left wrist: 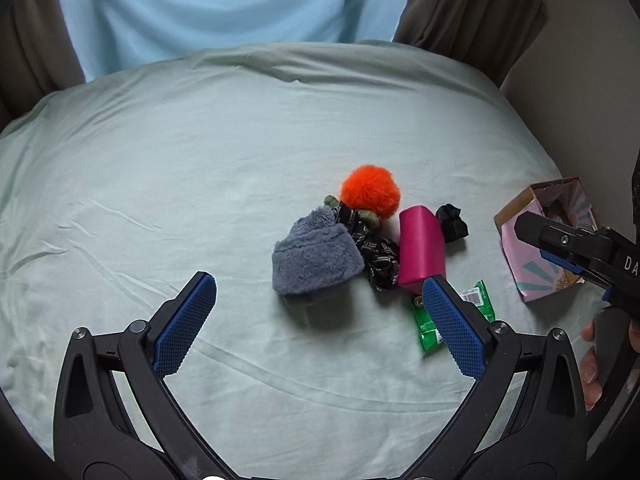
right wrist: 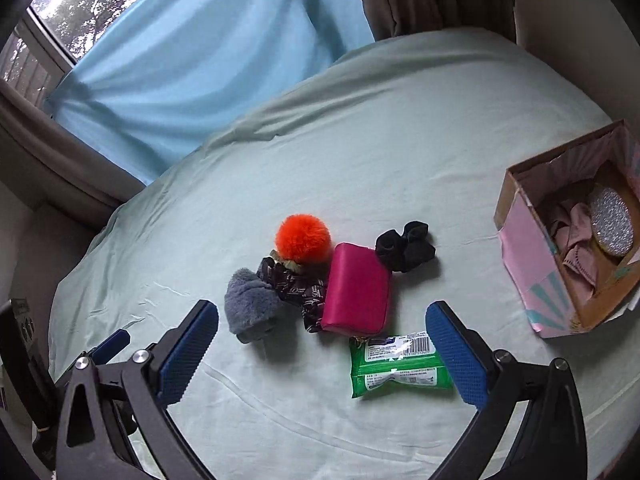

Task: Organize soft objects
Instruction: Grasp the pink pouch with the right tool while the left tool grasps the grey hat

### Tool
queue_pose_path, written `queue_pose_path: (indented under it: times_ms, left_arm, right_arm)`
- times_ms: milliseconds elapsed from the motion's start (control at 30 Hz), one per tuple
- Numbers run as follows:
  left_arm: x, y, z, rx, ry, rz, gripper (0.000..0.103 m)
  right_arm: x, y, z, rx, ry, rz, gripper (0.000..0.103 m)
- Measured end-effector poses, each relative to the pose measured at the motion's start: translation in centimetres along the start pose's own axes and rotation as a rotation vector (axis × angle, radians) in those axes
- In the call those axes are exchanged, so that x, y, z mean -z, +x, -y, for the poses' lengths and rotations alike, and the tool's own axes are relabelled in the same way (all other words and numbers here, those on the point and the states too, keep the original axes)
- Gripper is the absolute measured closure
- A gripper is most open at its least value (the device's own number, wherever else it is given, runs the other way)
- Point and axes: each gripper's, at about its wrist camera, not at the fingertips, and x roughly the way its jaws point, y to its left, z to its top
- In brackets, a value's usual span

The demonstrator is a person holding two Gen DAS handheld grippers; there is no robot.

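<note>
A small pile lies mid-bed: a grey furry piece point(left wrist: 316, 260) point(right wrist: 250, 306), an orange pom-pom point(left wrist: 370, 191) point(right wrist: 303, 238), a black patterned scrunchie point(left wrist: 378, 260) point(right wrist: 298, 284), a magenta pouch point(left wrist: 420, 252) point(right wrist: 356, 288), a black scrunchie point(left wrist: 452, 222) point(right wrist: 406, 246) and a green wipes pack point(left wrist: 430, 332) point(right wrist: 396, 366). My left gripper point(left wrist: 318, 316) is open and empty, just short of the grey piece. My right gripper point(right wrist: 322, 344) is open and empty, above the wipes pack; it shows at the right edge of the left wrist view point(left wrist: 568, 248).
An open pink cardboard box point(left wrist: 536, 248) point(right wrist: 524, 256) stands at the bed's right side, holding pink cloth point(right wrist: 576, 240) and a glittery round thing point(right wrist: 612, 222). The pale green sheet point(left wrist: 200, 160) covers the bed. Blue and brown curtains point(right wrist: 200, 60) hang behind.
</note>
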Motion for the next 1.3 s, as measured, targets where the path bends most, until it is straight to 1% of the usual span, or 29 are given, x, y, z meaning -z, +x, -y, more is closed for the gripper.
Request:
queue_pose_path:
  times_ms: [133, 267, 367, 467, 533, 600, 633, 700, 733, 867, 900, 1000, 1167, 1300]
  left_arm:
    - [0.1, 5.1, 0.0, 0.017, 0.019, -0.039, 0.001]
    - [-0.2, 8.9, -0.1, 0.030, 0.024, -0.059, 0.001]
    - [-0.6, 11.1, -0.4, 0.038, 0.012, -0.075, 0.001]
    - [-0.9, 12.9, -0.5, 0.043, 0.016, -0.093, 0.001]
    - [-0.9, 13.7, -0.4, 0.043, 0.028, -0.104, 0.003]
    - [-0.8, 14.2, -0.3, 0.040, 0.042, -0.123, 0.007]
    - [-0.7, 14.4, -0.3, 0.033, 0.046, -0.132, 0.009]
    - [-0.5, 14.7, -0.5, 0.027, 0.047, -0.149, 0.018]
    - [-0.5, 14.8, -0.5, 0.024, 0.045, -0.153, 0.020]
    - [-0.3, 14.7, -0.6, 0.023, 0.040, -0.155, 0.032]
    - [-0.3, 14.6, -0.6, 0.022, 0.045, -0.153, 0.037]
    - [-0.3, 14.3, -0.3, 0.018, 0.062, -0.149, 0.045]
    - [-0.4, 13.6, 0.1, 0.011, 0.075, -0.137, 0.052]
    - [-0.7, 12.0, 0.4, 0.003, 0.072, -0.111, 0.053]
  right_arm:
    - [-0.2, 5.0, 2.0, 0.005, 0.067, -0.031, 0.000]
    - [-0.2, 9.2, 3.6, -0.019, 0.145, -0.067, 0.000]
    - [-0.1, 11.9, 4.6, -0.048, 0.210, -0.095, 0.000]
    - [-0.3, 13.5, 5.0, -0.051, 0.232, -0.109, 0.001]
    - [-0.5, 14.2, 5.1, -0.055, 0.242, -0.117, 0.006]
    - [-0.5, 14.5, 5.1, -0.059, 0.254, -0.126, 0.013]
    - [-0.4, 14.6, 5.2, -0.056, 0.259, -0.130, 0.014]
    - [-0.3, 14.7, 5.2, -0.047, 0.267, -0.133, 0.018]
    - [-0.2, 14.8, 5.4, -0.043, 0.271, -0.131, 0.019]
    - [0.0, 14.5, 5.5, -0.021, 0.264, -0.130, 0.034]
    - [0.1, 14.3, 5.6, -0.017, 0.261, -0.130, 0.039]
    - [0.3, 13.9, 5.7, -0.008, 0.249, -0.128, 0.048]
    - [0.6, 13.3, 5.1, 0.016, 0.212, -0.106, 0.057]
    - [0.4, 11.7, 4.6, 0.005, 0.176, -0.074, 0.060]
